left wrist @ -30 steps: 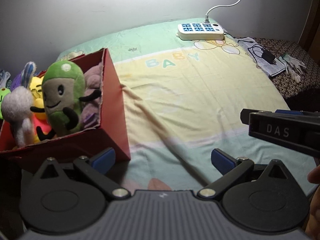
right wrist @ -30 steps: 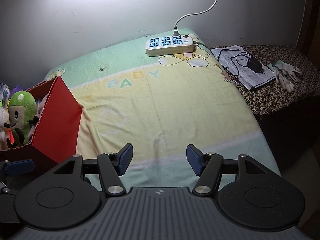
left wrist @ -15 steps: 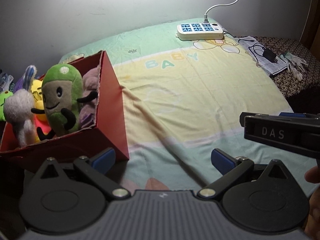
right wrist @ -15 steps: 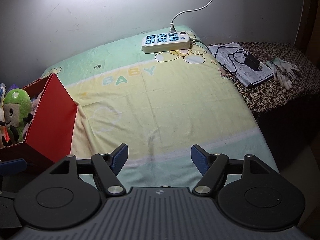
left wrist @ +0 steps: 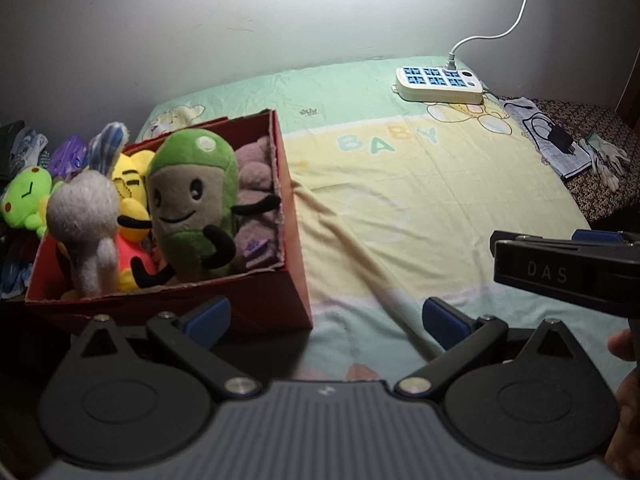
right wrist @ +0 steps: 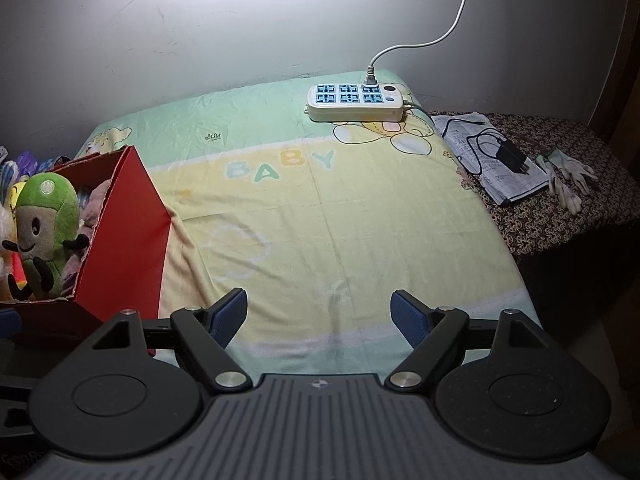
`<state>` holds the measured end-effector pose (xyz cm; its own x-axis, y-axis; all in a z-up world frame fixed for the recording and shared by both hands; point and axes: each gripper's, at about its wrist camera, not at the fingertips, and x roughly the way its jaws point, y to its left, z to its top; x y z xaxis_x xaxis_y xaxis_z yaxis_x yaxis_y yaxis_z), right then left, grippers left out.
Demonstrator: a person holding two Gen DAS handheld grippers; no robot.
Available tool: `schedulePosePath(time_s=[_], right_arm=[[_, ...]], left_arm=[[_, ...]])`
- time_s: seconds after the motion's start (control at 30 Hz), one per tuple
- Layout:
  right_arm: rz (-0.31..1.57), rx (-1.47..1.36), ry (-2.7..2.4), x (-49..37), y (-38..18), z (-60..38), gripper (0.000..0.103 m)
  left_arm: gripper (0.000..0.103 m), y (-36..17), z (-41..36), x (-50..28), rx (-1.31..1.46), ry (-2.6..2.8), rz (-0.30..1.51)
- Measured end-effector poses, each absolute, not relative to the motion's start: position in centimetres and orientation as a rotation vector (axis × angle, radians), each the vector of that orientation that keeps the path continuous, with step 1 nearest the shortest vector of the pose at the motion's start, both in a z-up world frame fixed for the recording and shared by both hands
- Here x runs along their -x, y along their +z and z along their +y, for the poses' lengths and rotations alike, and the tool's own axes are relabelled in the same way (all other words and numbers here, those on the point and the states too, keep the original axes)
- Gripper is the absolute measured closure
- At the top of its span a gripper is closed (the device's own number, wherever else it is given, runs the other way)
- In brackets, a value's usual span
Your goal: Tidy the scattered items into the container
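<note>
Red cardboard box sits at the left edge of the bed, on the pastel sheet printed "BABY". Just outside the box, further left, a lime-green plush lies among other soft items too dim to make out. Inside the box, packed close: a grey fuzzy toy at the near left, a yellow plush behind it, a green-and-tan plush with a smiling face upright in the middle, and a mauve plush against the right wall.

Left gripper hangs low in front of the box's near corner, blue pads spread wide, nothing between them. Centre of the sheet is bare cloth.

Right gripper hovers over the sheet to the right of the box; its jaws have just been opening and now stand wide with only fabric below them. Seen side-on from the left wrist, its body reads "DAS".

Far right: white power strip with its cord plugged in lies at the head of the bed. Beyond the bed edge, on a patterned dark surface, lie a folded paper, a black charger with cable, and pale gloves.
</note>
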<state>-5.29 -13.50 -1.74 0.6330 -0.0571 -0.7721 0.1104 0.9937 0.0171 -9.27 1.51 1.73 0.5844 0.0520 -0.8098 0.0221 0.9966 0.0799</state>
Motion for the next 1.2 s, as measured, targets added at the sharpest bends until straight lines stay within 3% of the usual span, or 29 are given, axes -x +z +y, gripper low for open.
schedulePosePath(time_s=[0.63,1.2], right_arm=[[0.781,-0.033,-0.075,2.9,3.3,-6.0,0.019],[0.753,-0.090,0.041,1.6,4.1,1.3,0.019]], left_arm=[[0.001,4.8,11.2,6.9,0.001,0.078,0.912],[0.001,4.8,18.8,6.3,0.005,0.178,0.905]])
